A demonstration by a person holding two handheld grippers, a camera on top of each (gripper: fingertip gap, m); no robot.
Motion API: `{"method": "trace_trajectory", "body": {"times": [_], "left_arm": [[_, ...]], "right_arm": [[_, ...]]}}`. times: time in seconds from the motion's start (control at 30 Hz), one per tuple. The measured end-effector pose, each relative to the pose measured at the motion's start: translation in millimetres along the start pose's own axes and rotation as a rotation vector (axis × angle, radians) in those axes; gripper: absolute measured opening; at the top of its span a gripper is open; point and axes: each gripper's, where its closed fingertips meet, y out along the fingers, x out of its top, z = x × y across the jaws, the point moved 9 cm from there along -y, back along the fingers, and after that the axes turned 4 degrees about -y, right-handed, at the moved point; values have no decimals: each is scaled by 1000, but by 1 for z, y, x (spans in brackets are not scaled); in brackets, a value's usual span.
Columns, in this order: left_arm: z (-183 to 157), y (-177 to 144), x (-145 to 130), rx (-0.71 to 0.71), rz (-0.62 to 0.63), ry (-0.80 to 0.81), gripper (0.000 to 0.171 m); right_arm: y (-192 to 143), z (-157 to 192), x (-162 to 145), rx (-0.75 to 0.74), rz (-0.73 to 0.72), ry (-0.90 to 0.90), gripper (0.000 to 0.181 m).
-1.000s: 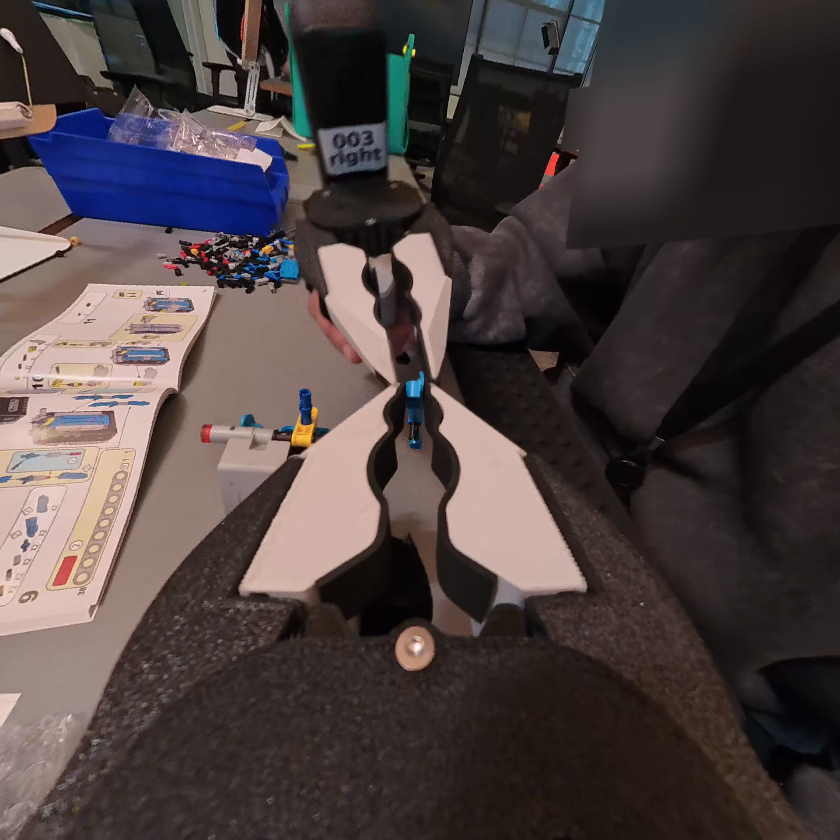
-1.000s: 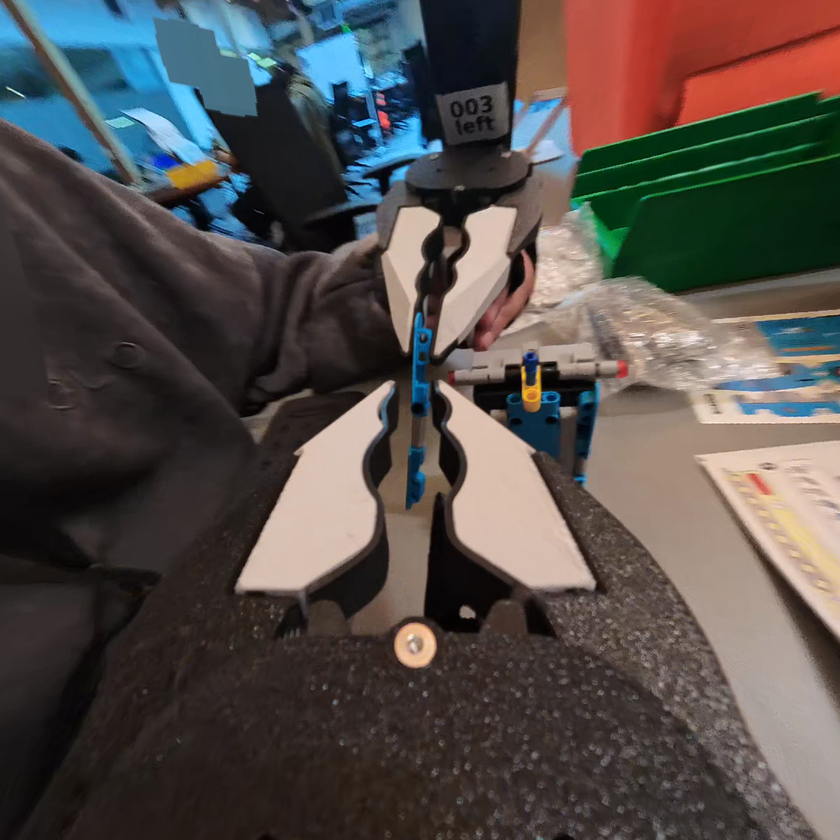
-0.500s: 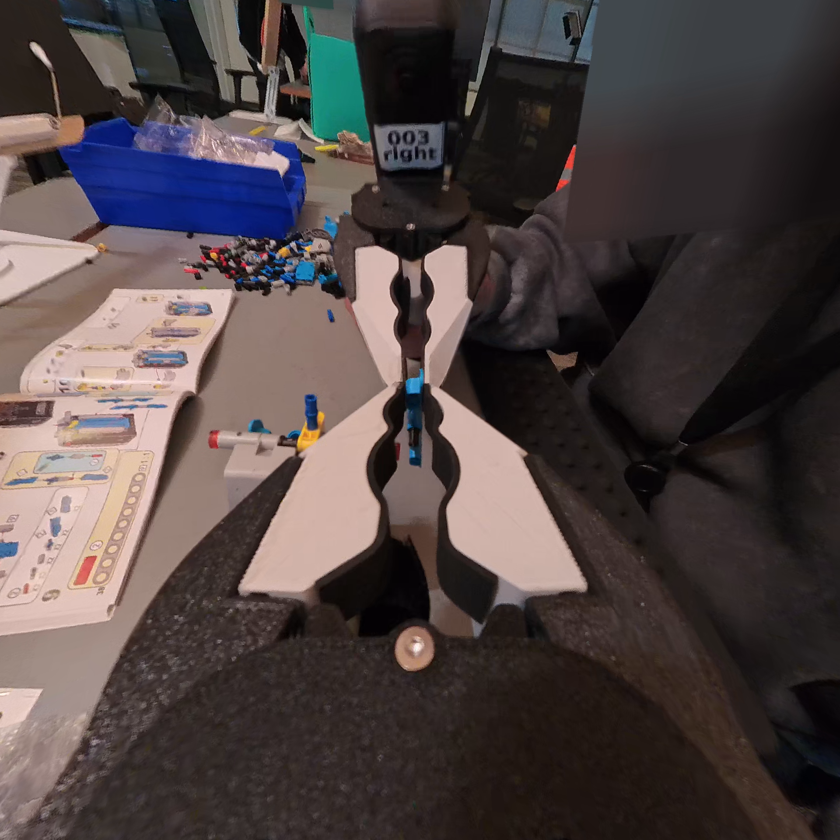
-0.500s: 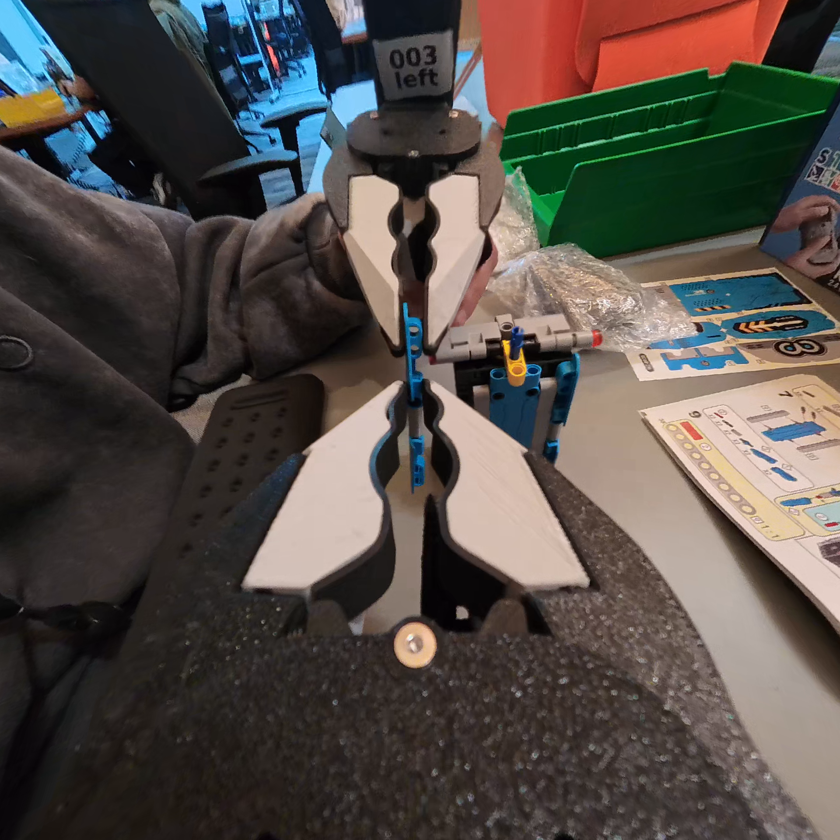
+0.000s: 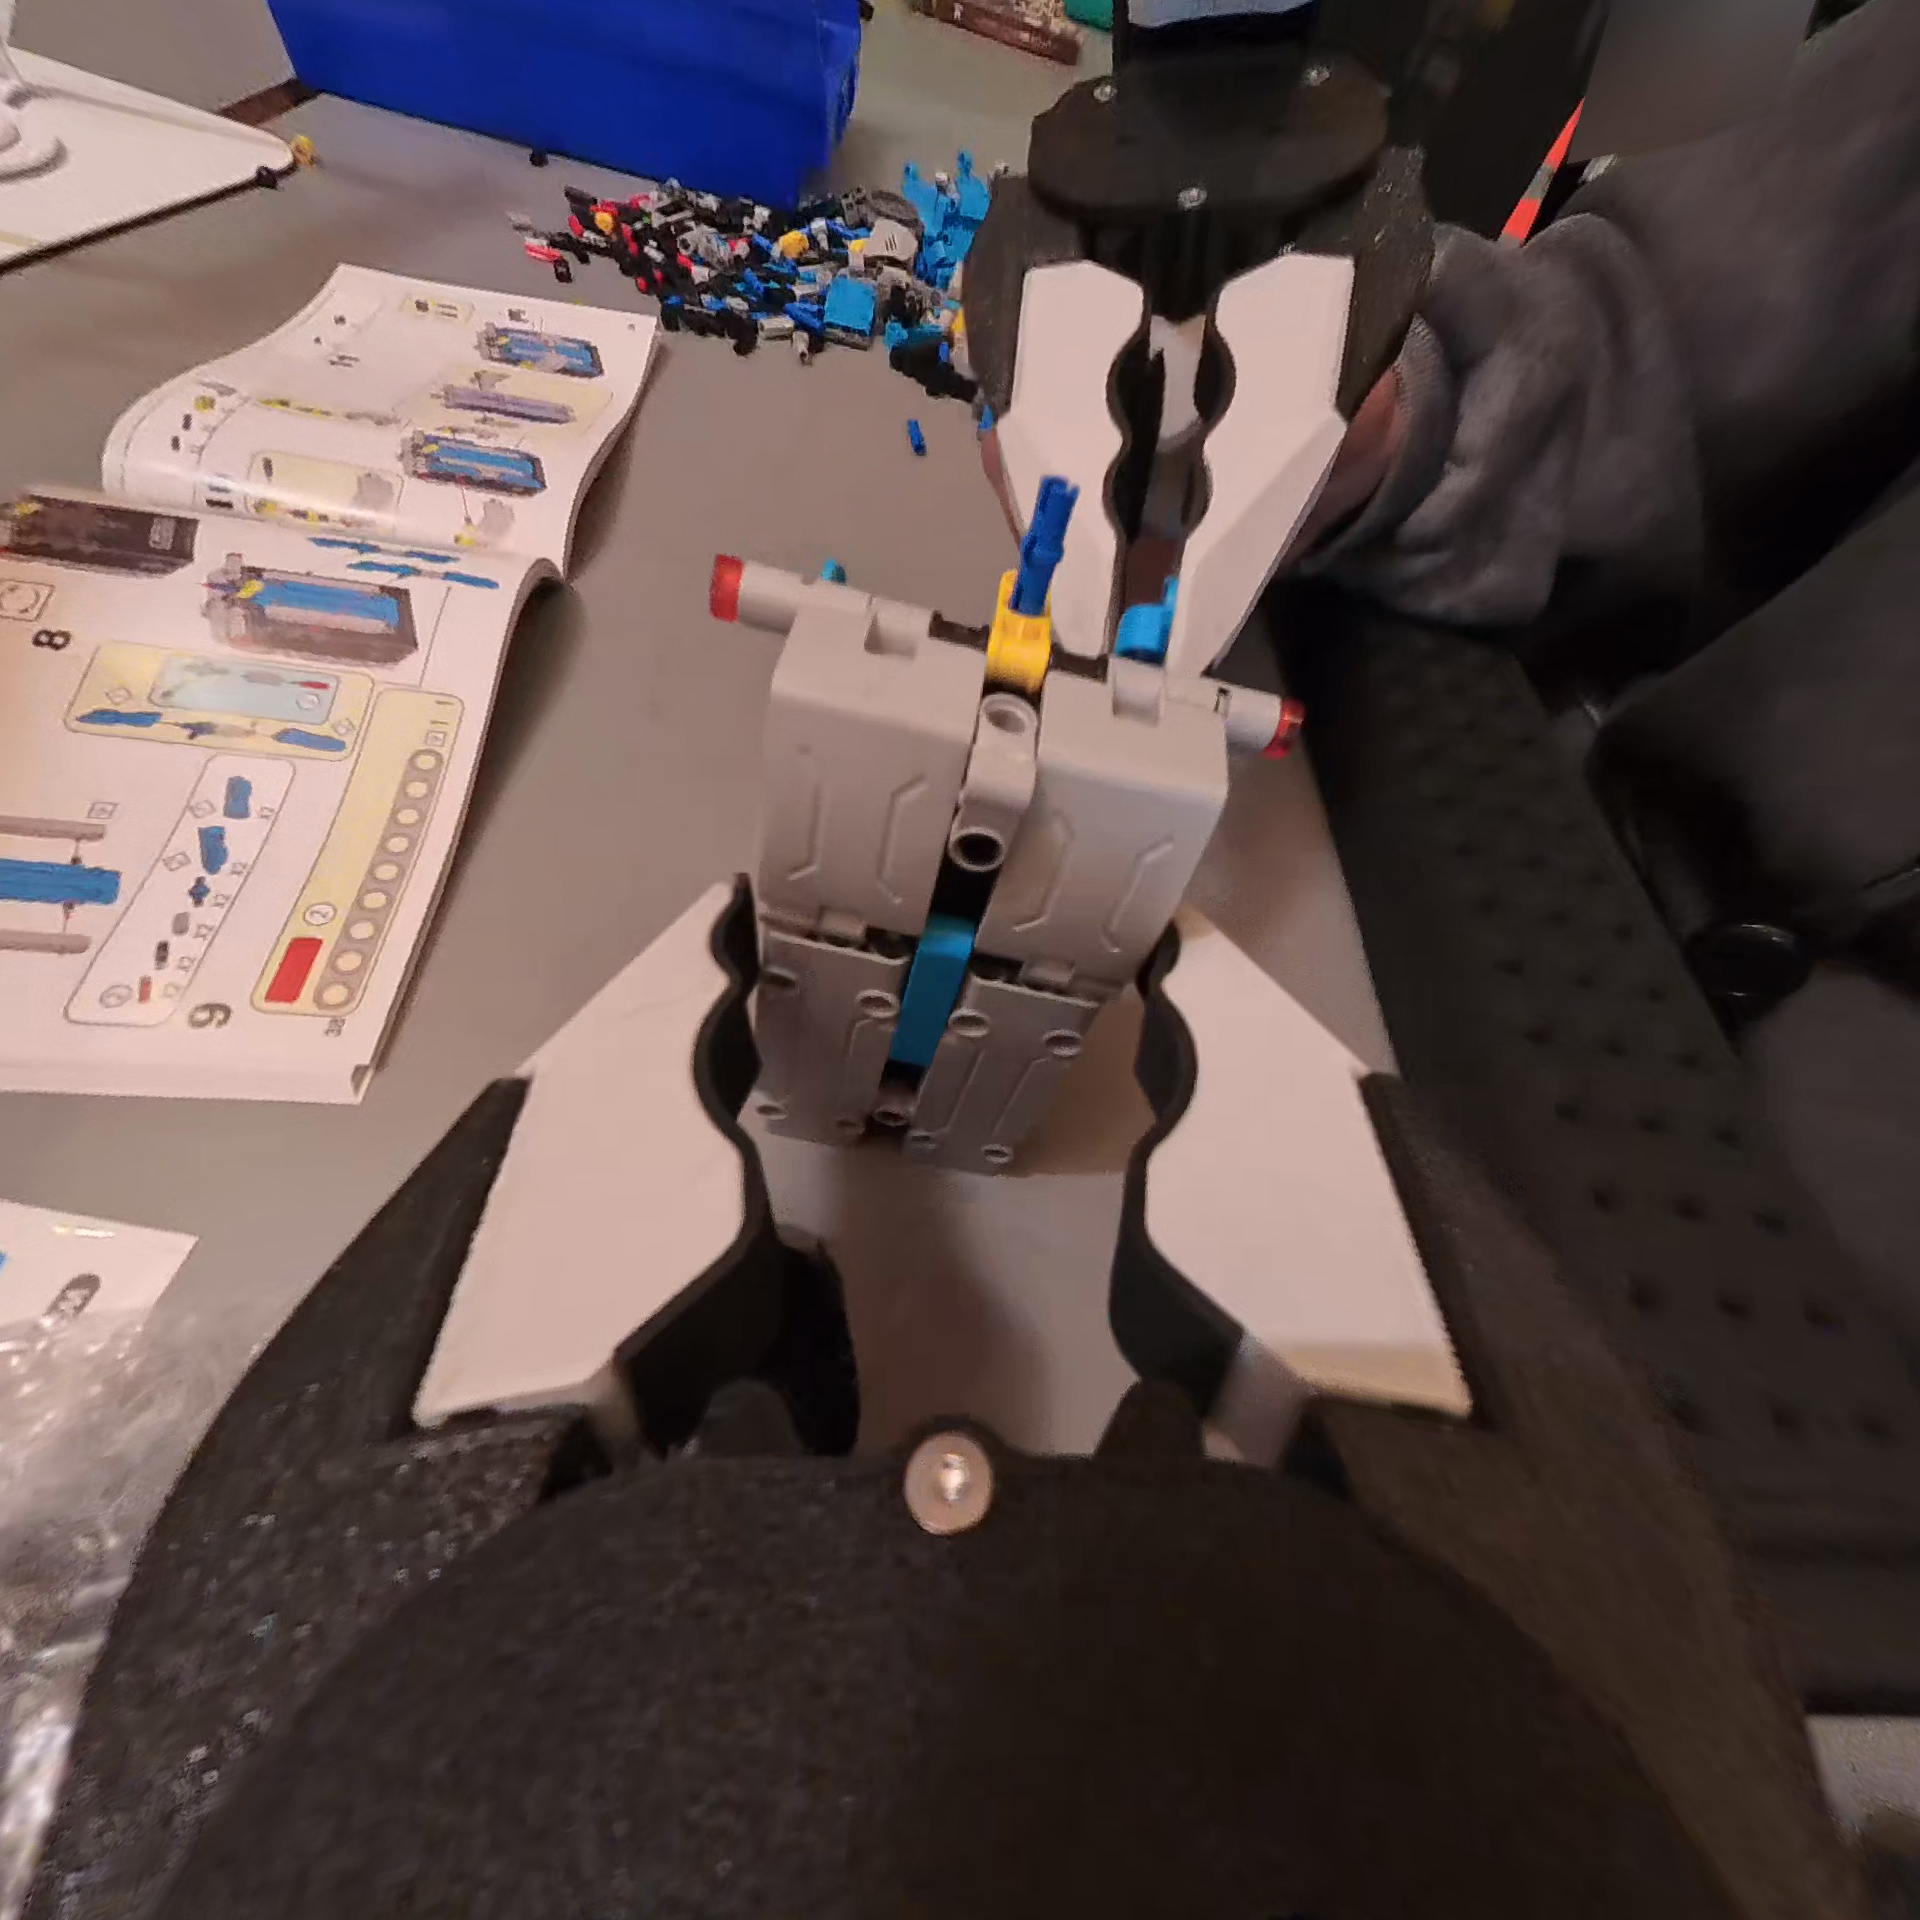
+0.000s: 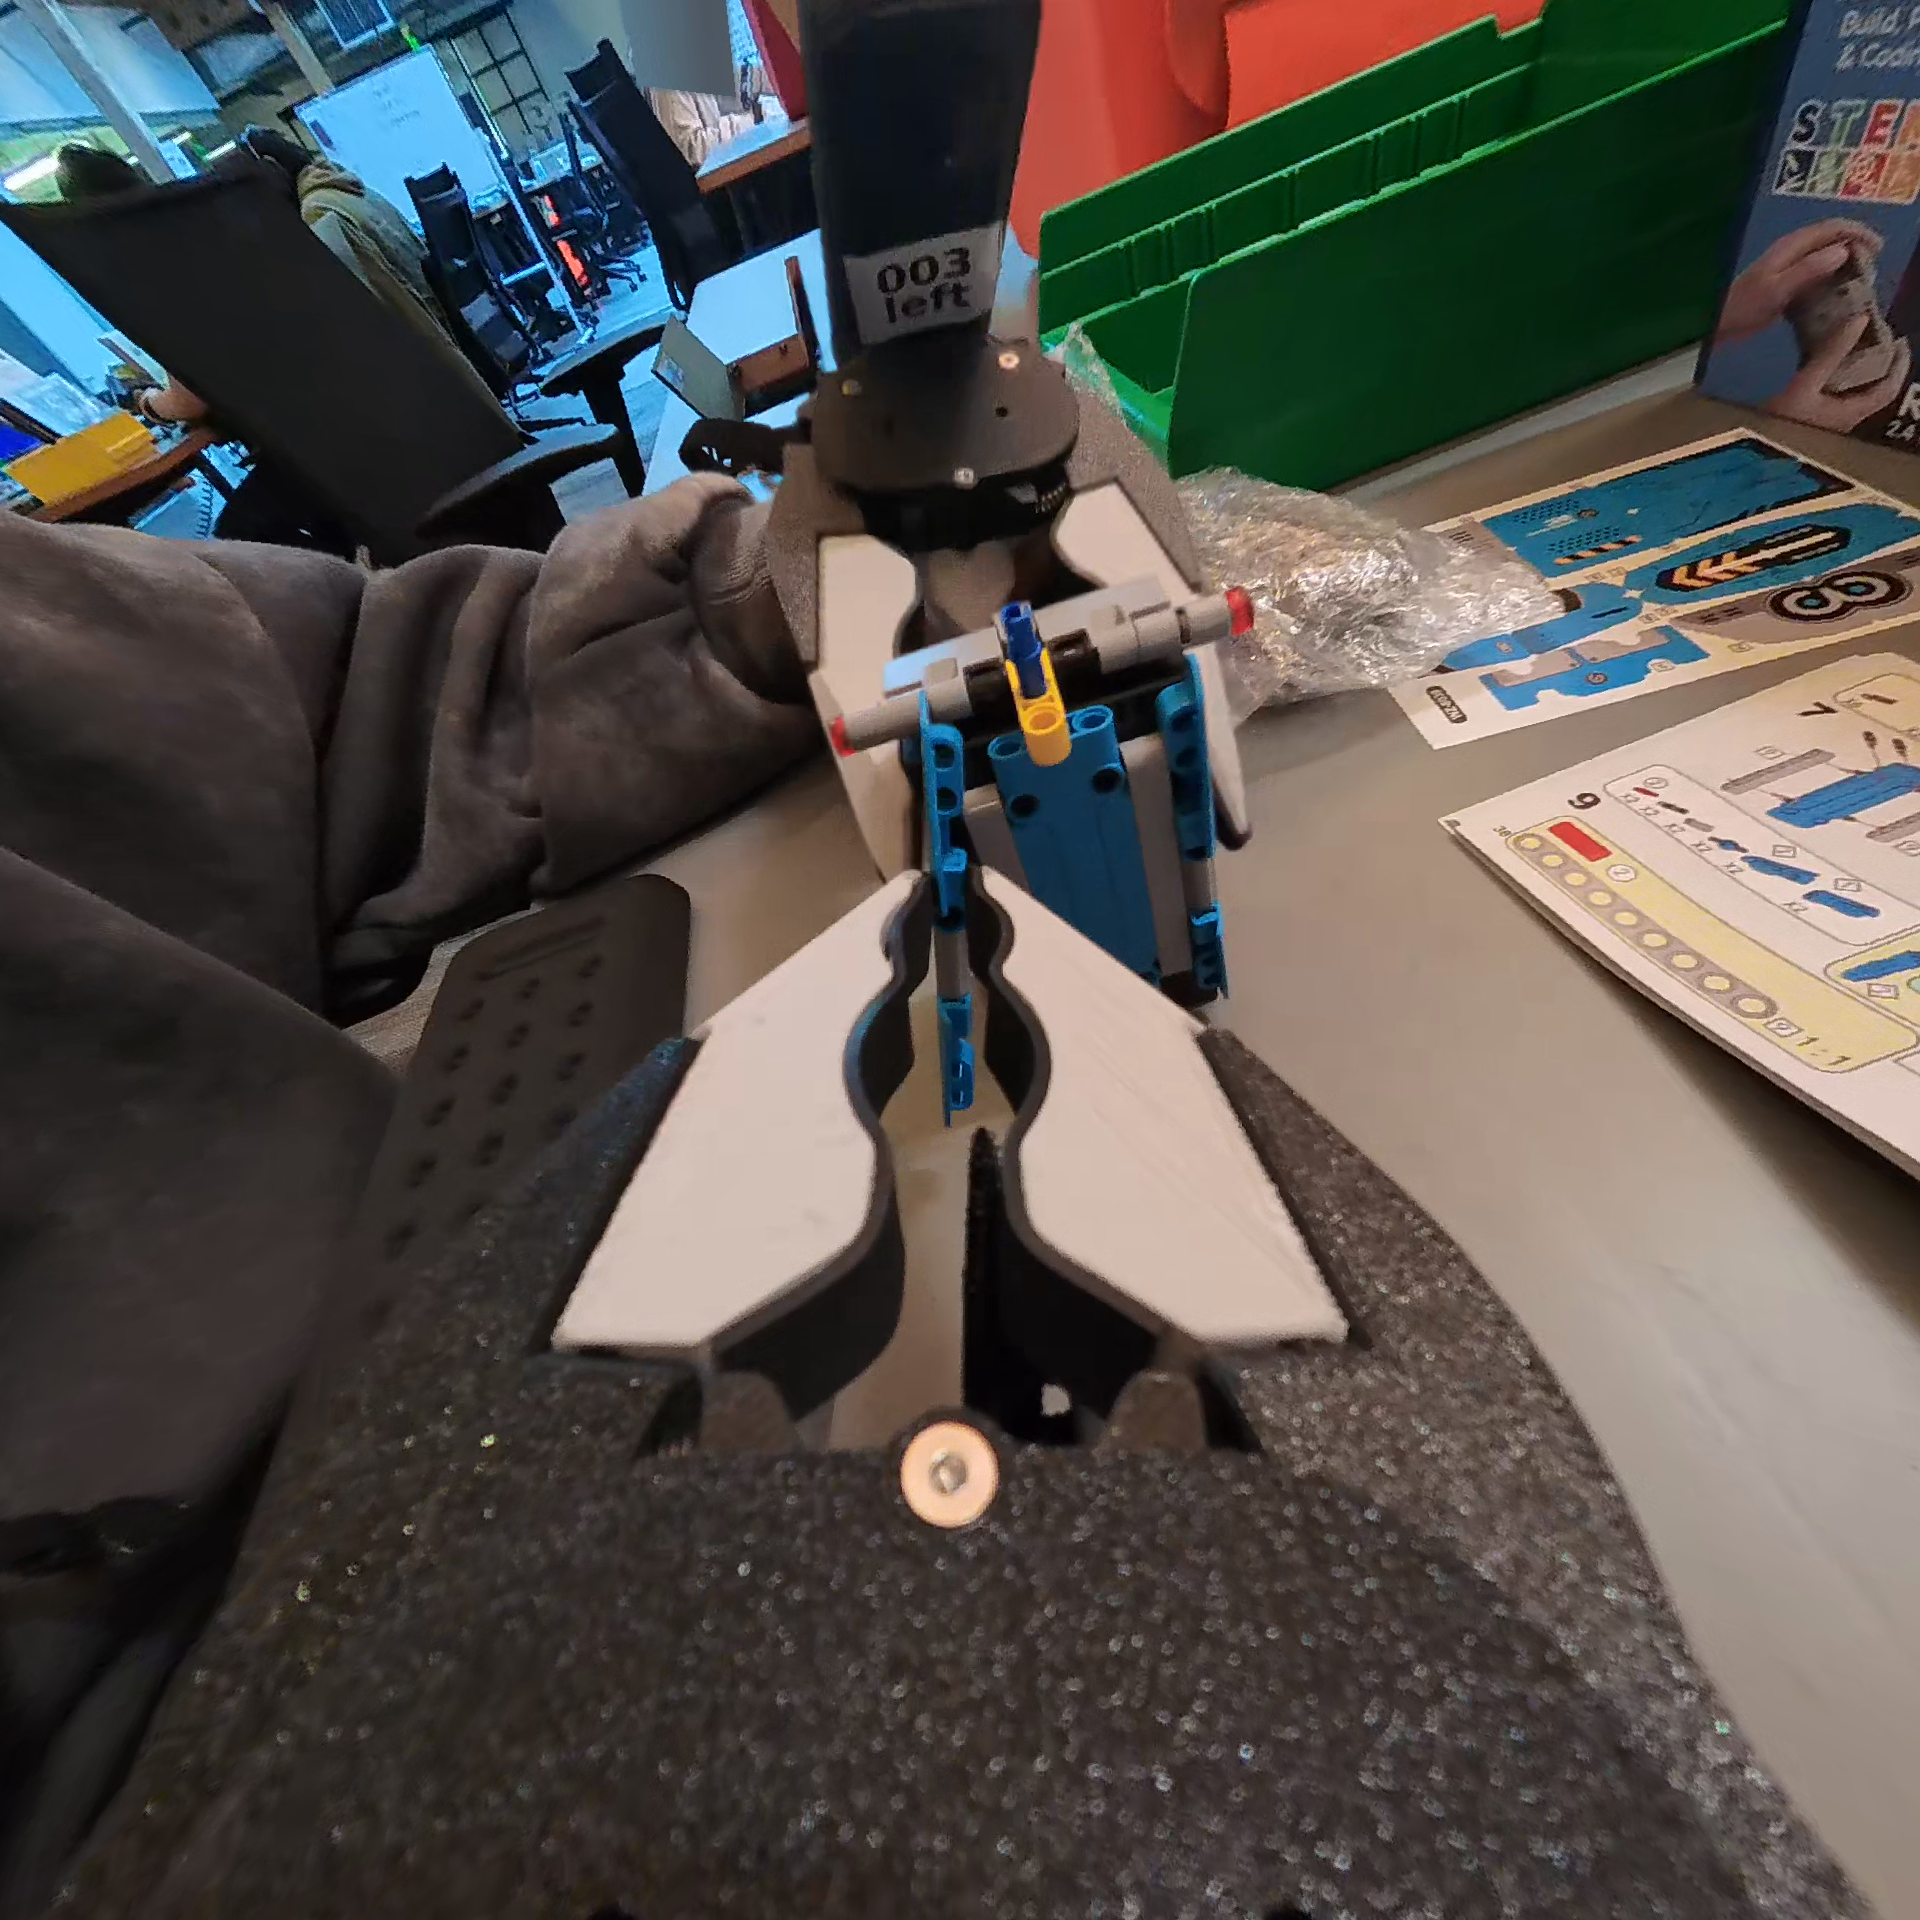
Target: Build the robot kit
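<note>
Brick model (image 5: 987, 831), grey with blue beams, stands upright on the desk (image 5: 623, 852). Your left gripper (image 5: 945, 935) straddles its base, jaws spread wide; whether they press, I cannot tell. Your right gripper (image 6: 951, 904) is clenched on a thin blue-and-grey beam (image 6: 954, 1039), whose far end meets the model's side. The booklet (image 5: 312, 727) lies at 9 o'clock and loose parts (image 5: 779, 270) at 11 o'clock.

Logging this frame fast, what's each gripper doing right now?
Left gripper: open, fingers either side of grey-and-blue brick model.
Right gripper: shut on thin blue-and-grey beam piece.
</note>
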Motion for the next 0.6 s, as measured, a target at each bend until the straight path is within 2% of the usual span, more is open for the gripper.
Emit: {"method": "trace_trajectory", "body": {"times": [0.1,0.37,0.6], "left_arm": [[1,3,2,6,-2,13,69],[21,-3,4,-110,-78,-233,68],[23,-4,4,-110,-85,-245,67]], "right_arm": [[4,-2,-1,9,-15,19,6],[9,-16,1,-26,-97,52,6],[10,-20,1,16,-142,155,5]]}}
